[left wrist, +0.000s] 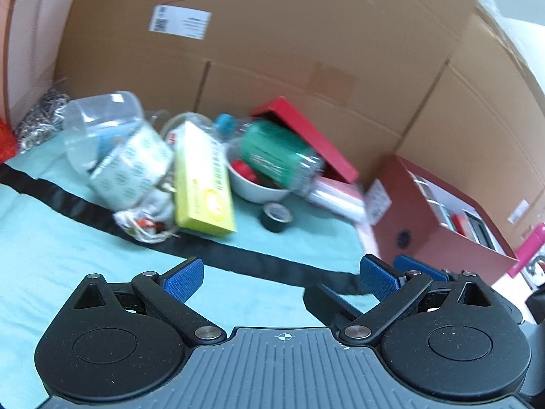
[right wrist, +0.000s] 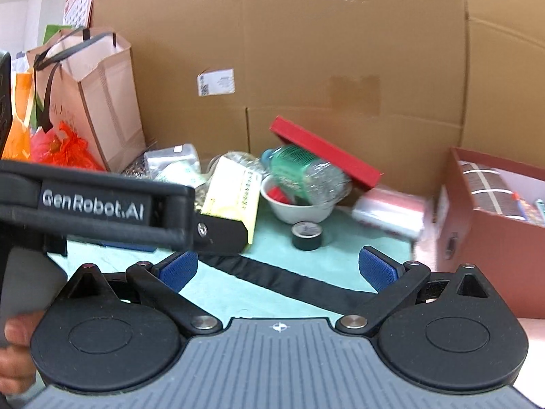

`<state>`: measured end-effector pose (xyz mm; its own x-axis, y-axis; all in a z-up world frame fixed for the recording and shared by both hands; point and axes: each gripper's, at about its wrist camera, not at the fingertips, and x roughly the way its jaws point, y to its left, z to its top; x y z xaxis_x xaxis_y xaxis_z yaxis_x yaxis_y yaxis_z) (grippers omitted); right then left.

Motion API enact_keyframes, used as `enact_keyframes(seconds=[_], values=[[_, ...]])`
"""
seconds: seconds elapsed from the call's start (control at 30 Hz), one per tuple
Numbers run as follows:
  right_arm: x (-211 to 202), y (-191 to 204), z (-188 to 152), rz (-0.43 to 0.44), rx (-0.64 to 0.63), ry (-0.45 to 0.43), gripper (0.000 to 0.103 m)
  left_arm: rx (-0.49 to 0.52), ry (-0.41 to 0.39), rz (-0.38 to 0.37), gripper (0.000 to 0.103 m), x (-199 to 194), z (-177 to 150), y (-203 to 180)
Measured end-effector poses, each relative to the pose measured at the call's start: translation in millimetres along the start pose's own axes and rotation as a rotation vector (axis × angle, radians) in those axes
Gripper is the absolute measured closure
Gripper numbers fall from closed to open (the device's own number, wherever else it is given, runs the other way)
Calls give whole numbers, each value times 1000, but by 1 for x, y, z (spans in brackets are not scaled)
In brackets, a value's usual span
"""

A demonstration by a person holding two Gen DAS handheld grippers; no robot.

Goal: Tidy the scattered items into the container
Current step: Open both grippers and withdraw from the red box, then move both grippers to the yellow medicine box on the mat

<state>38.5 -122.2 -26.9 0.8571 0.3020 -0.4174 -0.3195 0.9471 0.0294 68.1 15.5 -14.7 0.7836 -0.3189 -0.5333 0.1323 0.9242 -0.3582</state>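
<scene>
A heap of items lies on the teal cloth (left wrist: pixel 68 238): a yellow-green carton (left wrist: pixel 204 184), a clear cup (left wrist: pixel 102 126), a patterned roll (left wrist: pixel 131 167), a white bowl (left wrist: pixel 255 187) under a green-labelled bottle (left wrist: pixel 272 153), and a black tape roll (left wrist: pixel 277 218). The dark red open box (left wrist: pixel 442 218) stands to the right. My left gripper (left wrist: pixel 282 277) is open and empty, well short of the heap. My right gripper (right wrist: pixel 278 269) is also open and empty, with the tape roll (right wrist: pixel 306 235) just ahead and the dark red box (right wrist: pixel 494 238) at its right. The left gripper's body (right wrist: pixel 102 204) crosses the right wrist view.
Big cardboard boxes (left wrist: pixel 272 34) wall in the back. A red lid (right wrist: pixel 323 150) leans on the bottle, and a clear packet (right wrist: pixel 388 214) lies beside the box. A paper bag (right wrist: pixel 92 102) and an orange plastic bag (right wrist: pixel 64 150) stand at the left. A hand (right wrist: pixel 13 341) shows at the lower left.
</scene>
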Motion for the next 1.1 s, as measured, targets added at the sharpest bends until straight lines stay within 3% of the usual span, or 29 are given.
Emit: enact_keyframes(seconds=[0.33, 0.83, 1.1], values=[[48, 13, 1, 42, -6, 72, 7, -2, 44, -2, 12, 34, 31, 40], [111, 11, 8, 140, -21, 129, 12, 12, 118, 8, 31, 85, 48, 56], [133, 4, 9, 187, 0, 164, 18, -28, 154, -6, 51, 97, 46, 71]])
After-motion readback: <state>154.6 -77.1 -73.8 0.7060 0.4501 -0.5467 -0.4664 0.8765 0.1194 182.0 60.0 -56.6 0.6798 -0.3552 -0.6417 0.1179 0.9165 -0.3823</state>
